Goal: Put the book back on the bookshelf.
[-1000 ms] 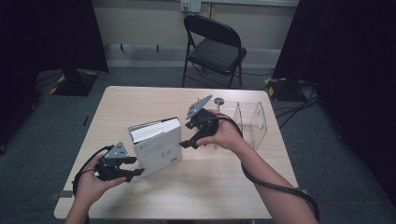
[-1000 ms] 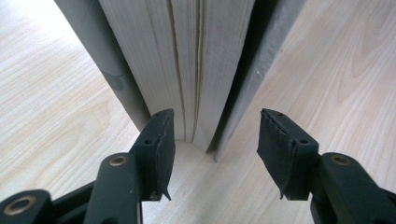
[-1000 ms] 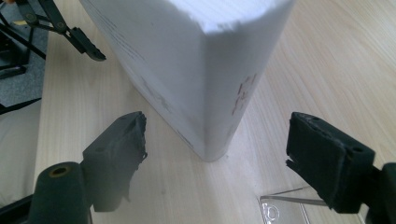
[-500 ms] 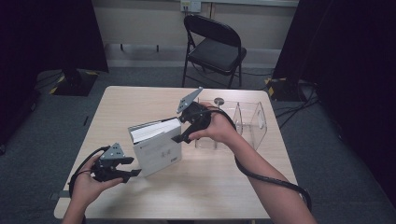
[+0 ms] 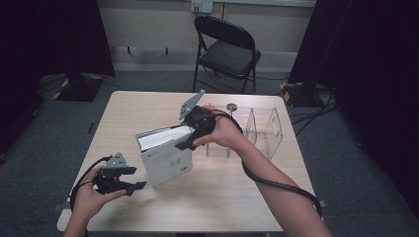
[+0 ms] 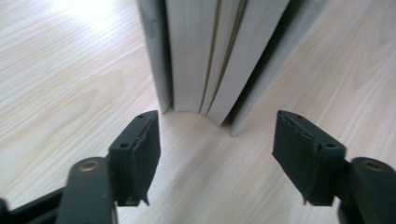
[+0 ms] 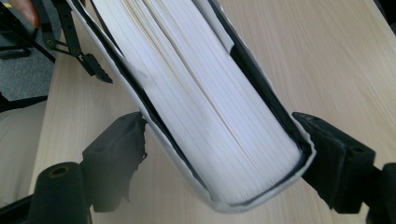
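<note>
The white book (image 5: 165, 155) stands on edge near the middle of the table (image 5: 237, 207), its upper corner clamped between the jaws of the right gripper (image 5: 184, 143), while the left gripper (image 5: 138, 186), jaws just opened and empty, sits just beside its lower edge.

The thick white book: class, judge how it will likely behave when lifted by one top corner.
The book probably feels heavy, given its thick page block. Its thin cover bends round the pages, so it may flop open. Clamped at one corner by the right gripper, it could swing or tip.
</note>
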Demonstrator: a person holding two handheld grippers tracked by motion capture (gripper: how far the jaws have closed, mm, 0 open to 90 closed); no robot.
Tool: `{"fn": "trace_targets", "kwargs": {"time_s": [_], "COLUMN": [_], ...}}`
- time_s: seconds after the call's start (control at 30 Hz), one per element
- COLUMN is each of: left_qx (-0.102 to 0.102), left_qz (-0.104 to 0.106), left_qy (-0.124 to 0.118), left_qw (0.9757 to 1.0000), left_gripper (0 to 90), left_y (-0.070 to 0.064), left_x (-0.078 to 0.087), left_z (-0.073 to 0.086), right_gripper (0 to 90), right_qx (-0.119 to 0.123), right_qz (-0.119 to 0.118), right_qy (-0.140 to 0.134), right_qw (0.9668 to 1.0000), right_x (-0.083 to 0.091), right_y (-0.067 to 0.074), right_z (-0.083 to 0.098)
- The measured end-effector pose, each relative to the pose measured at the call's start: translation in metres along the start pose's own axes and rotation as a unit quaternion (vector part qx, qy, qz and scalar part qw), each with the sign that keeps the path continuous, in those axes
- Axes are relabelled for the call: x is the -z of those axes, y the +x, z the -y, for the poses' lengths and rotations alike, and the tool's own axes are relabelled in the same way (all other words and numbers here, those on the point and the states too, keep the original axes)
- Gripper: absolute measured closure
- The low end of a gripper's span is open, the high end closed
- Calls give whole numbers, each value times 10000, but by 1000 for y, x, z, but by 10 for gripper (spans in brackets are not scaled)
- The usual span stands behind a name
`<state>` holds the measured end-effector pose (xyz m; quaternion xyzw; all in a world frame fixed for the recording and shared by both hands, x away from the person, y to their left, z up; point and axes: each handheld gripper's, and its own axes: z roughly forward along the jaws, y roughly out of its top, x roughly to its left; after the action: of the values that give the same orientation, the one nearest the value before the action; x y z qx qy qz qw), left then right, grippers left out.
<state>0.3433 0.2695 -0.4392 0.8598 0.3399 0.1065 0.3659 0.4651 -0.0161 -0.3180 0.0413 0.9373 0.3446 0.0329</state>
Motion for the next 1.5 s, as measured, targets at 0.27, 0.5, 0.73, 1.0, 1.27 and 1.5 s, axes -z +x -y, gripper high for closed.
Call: {"fn": "trace_targets", "kwargs": {"time_s": [0.27,0.5,0.73,1.0,1.27,1.5], "left_qx": [118,107,198,133,76,24], "left_qz": [-118,-151,-170,-218,-272,-325], "left_qy": [31,102,137,209,252,517], "left_qw": [9999,9998,9996,9995,9993,9981], "left_gripper": [273,243,203,176,151,125], "left_y": [6,8,9,7,4,4], "left_x": [-2,-6,-11,-20,-27,-36], "left_z": [5,7,10,8,6,10], "right_gripper": [221,349,525,525,524,522], "right_qx": [223,329,70,-171,-382,-442], "right_qz": [-101,-150,-308,-44,92,146], "right_qy": [67,212,243,410,473,482], "right_qw": [9997,9991,9992,9990,9981,9978], "right_x": [-5,-3,5,14,30,35], "right_y": [1,1,11,15,13,12], "right_z": [-7,-8,-5,1,18,24]}}
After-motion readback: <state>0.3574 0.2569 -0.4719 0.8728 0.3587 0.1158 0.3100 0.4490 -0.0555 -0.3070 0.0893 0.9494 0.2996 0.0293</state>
